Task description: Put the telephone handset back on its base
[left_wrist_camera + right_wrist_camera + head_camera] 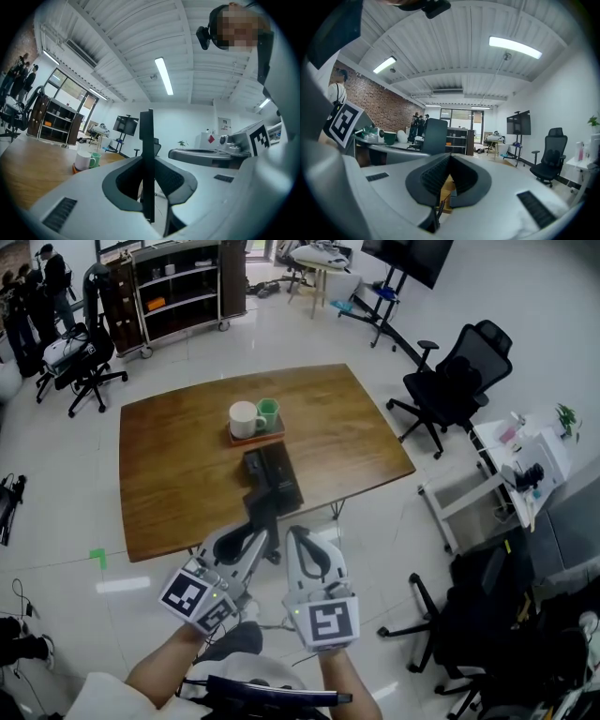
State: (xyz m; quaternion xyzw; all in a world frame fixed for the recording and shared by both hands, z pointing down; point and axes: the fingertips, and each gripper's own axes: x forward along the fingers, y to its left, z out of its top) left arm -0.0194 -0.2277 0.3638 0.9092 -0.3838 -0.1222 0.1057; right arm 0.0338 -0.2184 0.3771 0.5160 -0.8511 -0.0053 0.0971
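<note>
two grippers sit side by side at the near edge of the table (159,474), and only one carries anything. the left gripper (257,536) is clamped on the handset (261,510). in its own view the left gripper (148,190) has both pads pressed against a thin dark slab, the handset (147,154) seen edge-on and rising out past the jaw tips. the right gripper (299,534) is just beside it. its own view shows the right gripper (449,174) with pads closed together on nothing, and a bit of coiled cord (438,209) shows through the gap below them.

from the left jaws the handset runs straight away from the person, and its far end looks to reach the near end of the base (274,470). the base lies dead ahead, its long axis pointing the same way, so the two seem nearly lined up. i judge the move is a short push forward and a lowering by the left gripper. beyond the base stand a white mug (246,418) and a green cup (270,412) on a tray (267,437), well clear
</note>
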